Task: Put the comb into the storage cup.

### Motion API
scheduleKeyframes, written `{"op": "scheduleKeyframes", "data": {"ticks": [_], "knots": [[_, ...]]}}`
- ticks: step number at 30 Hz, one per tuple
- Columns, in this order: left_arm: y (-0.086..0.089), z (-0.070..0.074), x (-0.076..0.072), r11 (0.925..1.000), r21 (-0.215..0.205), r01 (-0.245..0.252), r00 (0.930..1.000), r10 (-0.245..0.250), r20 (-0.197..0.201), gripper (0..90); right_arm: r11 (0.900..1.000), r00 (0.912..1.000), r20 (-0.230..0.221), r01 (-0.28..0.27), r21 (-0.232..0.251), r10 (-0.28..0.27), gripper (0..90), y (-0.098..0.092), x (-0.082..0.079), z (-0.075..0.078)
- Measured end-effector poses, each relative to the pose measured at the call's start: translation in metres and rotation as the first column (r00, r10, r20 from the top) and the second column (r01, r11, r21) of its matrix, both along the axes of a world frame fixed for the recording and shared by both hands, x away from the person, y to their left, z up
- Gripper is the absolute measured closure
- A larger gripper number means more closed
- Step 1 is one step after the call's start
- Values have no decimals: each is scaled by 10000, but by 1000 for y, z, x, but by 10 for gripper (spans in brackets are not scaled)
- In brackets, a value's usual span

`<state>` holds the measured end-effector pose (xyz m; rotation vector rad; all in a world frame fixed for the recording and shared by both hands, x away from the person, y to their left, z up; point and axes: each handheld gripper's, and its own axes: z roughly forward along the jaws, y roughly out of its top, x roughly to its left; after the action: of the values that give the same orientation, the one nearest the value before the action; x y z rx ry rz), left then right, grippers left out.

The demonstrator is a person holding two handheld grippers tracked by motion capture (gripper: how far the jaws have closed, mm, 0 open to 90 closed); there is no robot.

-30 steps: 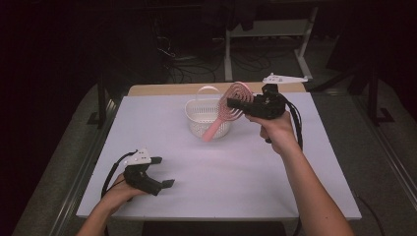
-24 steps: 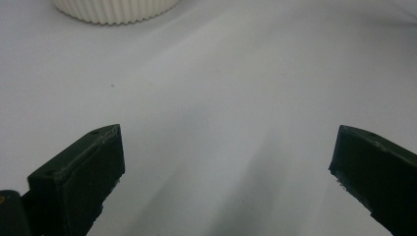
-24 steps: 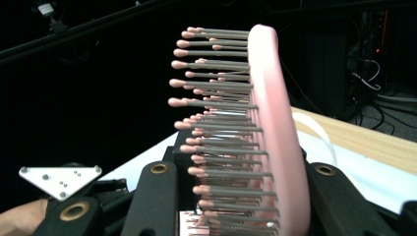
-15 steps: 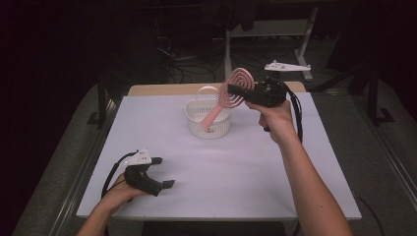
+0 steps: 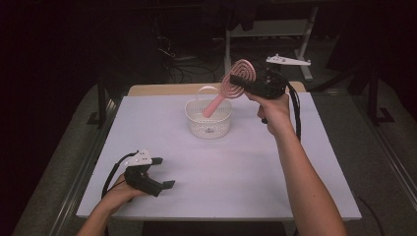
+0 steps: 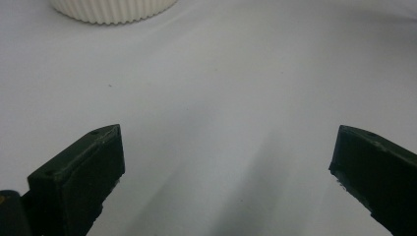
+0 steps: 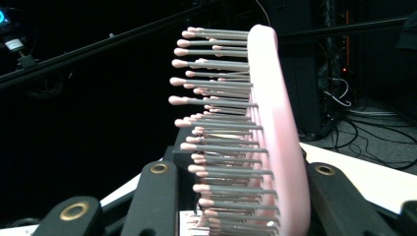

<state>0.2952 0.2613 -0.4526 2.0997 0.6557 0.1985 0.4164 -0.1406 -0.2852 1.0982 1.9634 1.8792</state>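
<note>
A pink hairbrush [image 5: 235,84] with a round head and grey bristles hangs tilted over the white ribbed basket [image 5: 196,124] at the table's back middle. Its handle slants down-left into the basket's opening. My right gripper [image 5: 240,81] is shut on the brush head from the right, above the basket. In the right gripper view the hairbrush [image 7: 278,132] stands edge-on between the jaws of the right gripper [image 7: 243,196], bristles to the left. My left gripper [image 5: 163,172] rests at the front left, open, holding nothing. In its own view the left gripper [image 6: 226,162] faces bare table, the basket [image 6: 113,10] far ahead.
The white table top [image 5: 236,167] spreads between the two hands. A wooden strip [image 5: 157,89] runs along its back edge. Behind it are dark floor, cables [image 5: 182,69] and a pale stand's legs [image 5: 305,59]. Metal rails flank the table's sides.
My right gripper has lifted the hairbrush up and a little to the right, so its head now stands higher above the basket. The left gripper has stayed put.
</note>
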Motion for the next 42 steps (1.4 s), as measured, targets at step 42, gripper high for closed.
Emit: {"op": "scheduleKeyframes", "data": {"ticks": [42], "knots": [[-2,-5,0,9995,96,300,9995,-299,-117,0,9999,9911,-1324,104,8,-102,626,44,41,-84]]}}
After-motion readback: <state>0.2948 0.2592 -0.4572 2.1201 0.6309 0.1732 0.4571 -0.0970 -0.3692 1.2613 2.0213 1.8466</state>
